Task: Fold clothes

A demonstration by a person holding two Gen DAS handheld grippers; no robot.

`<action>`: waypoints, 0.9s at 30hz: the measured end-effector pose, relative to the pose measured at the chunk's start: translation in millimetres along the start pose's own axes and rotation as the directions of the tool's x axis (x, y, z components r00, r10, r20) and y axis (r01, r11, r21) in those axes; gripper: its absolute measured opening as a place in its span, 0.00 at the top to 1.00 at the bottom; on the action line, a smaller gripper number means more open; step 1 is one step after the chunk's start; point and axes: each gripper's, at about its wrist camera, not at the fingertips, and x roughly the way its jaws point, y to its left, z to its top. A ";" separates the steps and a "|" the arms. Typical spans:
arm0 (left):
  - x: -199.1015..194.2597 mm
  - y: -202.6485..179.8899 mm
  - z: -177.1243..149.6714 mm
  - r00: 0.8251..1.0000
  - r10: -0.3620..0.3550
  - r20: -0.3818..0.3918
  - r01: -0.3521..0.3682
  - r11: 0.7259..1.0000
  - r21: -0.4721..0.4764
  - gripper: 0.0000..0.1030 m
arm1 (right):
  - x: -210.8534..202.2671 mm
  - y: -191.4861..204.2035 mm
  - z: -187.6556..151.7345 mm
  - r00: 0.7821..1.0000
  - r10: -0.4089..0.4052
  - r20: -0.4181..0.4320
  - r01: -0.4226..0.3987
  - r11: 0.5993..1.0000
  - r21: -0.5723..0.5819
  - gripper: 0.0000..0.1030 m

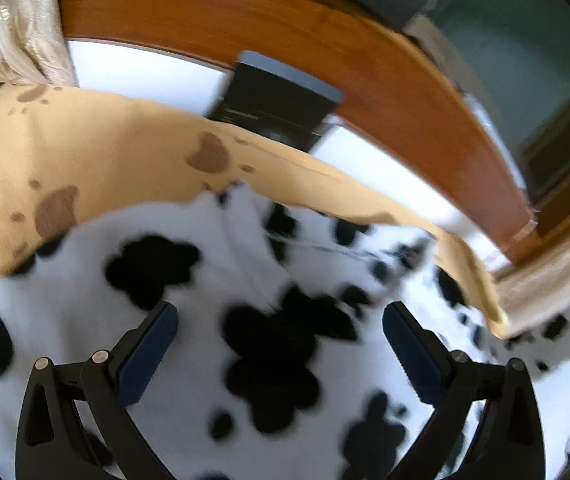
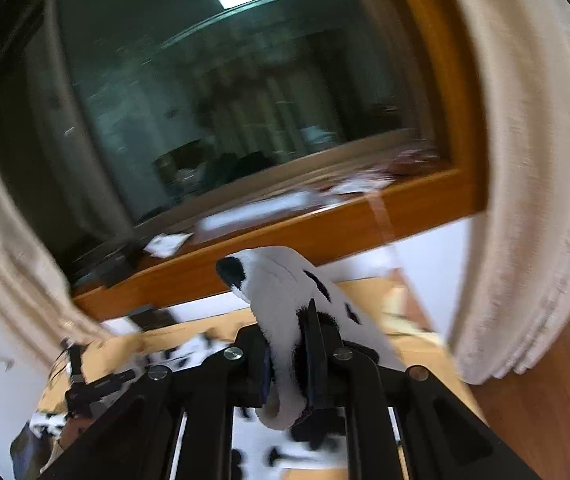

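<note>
The left hand-held gripper (image 1: 280, 338) hangs wide open above the black-and-white spotted garment (image 1: 205, 280), which lies spread on the tan blanket (image 1: 97, 152). The right hand-held gripper (image 2: 289, 360) is clamped on a raised edge of the garment. If only one side lifts, the fabric may bunch and fold crooked.

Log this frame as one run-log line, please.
task: fold clothes | left gripper: open above spotted garment | right gripper: shut on garment fold

L gripper (image 1: 280, 320) fingers spread wide, pointing down; R gripper (image 2: 289, 344) fingers clamped, raised.
</note>
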 end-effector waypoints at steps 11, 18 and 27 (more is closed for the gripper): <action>-61.9 -14.3 -53.3 0.974 -0.226 -0.022 0.226 0.974 0.012 0.00 | 96.8 161.7 -79.0 0.943 0.257 -0.212 -0.296 0.939 -0.174 0.87; -72.0 42.4 -64.8 0.931 -0.361 0.059 0.365 0.905 -0.217 0.00 | 150.2 229.2 -150.0 0.897 0.269 -0.351 -0.366 0.897 -0.248 0.87; -54.6 49.4 -66.9 0.878 -0.477 0.033 0.470 0.847 -0.248 0.00 | 169.4 223.6 -206.5 0.845 0.255 -0.471 -0.413 0.870 -0.270 0.38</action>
